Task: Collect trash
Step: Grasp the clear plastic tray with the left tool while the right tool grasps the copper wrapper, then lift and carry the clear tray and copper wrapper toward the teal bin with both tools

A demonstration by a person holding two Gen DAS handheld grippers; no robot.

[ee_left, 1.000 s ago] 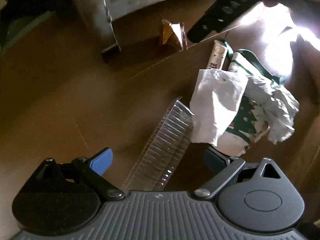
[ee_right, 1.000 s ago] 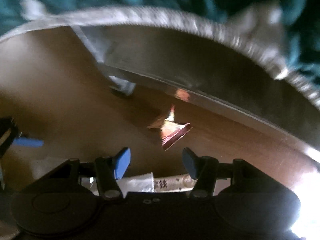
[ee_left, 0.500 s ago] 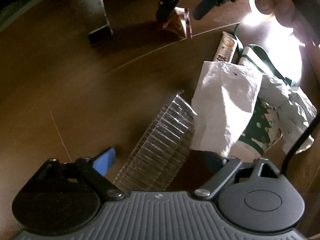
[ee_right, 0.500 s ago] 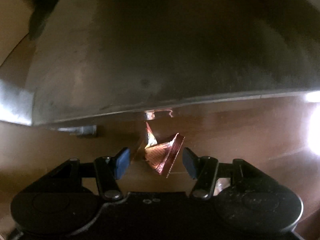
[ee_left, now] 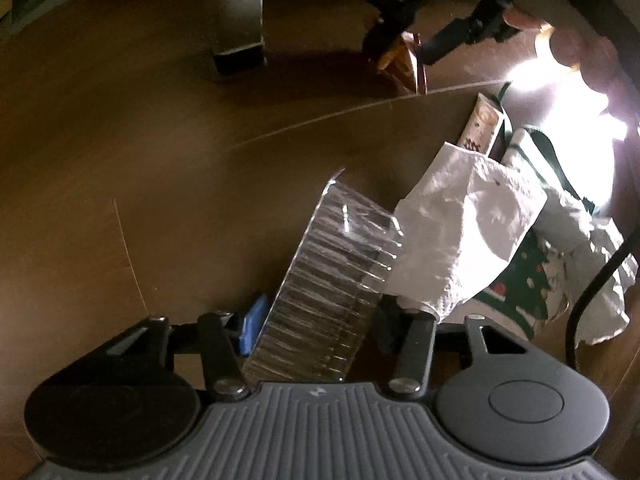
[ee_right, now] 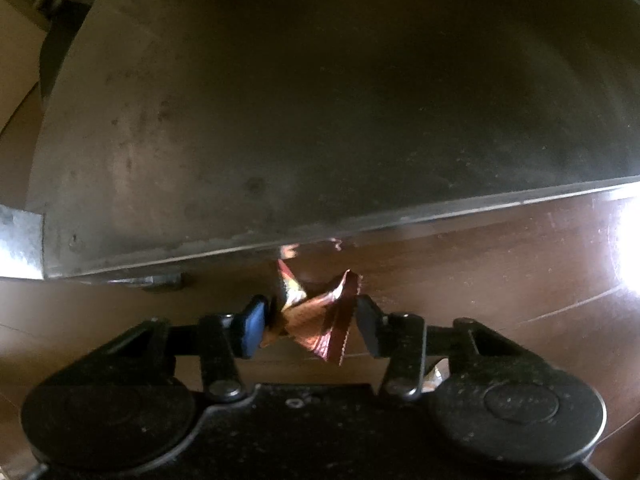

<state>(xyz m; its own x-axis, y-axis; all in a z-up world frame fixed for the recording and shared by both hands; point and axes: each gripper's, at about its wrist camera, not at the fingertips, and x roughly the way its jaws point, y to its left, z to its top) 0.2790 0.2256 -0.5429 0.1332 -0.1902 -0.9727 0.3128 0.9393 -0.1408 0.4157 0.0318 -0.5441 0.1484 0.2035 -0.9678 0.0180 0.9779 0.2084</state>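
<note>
A clear ribbed plastic tray (ee_left: 332, 280) lies on the brown wooden surface (ee_left: 120, 160). My left gripper (ee_left: 320, 322) points down over it. Its jaws are closing, and the blue pad and the dark pad touch the tray's two sides. A crumpled copper foil wrapper (ee_right: 316, 320) sits between the fingers of my right gripper (ee_right: 308, 322). Those jaws are also closing and both pads meet the wrapper. In the left wrist view the right gripper (ee_left: 400, 46) straddles the same wrapper (ee_left: 404, 68) at the top.
A white tissue (ee_left: 460, 240), a green patterned paper wrapper (ee_left: 524, 280) and a stick sachet (ee_left: 480, 128) lie right of the tray. A black cable (ee_left: 592, 292) hangs at the right. A dark metal panel (ee_right: 320, 100) stands just behind the foil wrapper, and a metal leg (ee_left: 240, 40) stands at the back.
Both pairs of jaws have narrowed onto their objects. The right gripper rolled and came down around the foil wrapper. The left gripper sank over the tray, which has tipped up.
</note>
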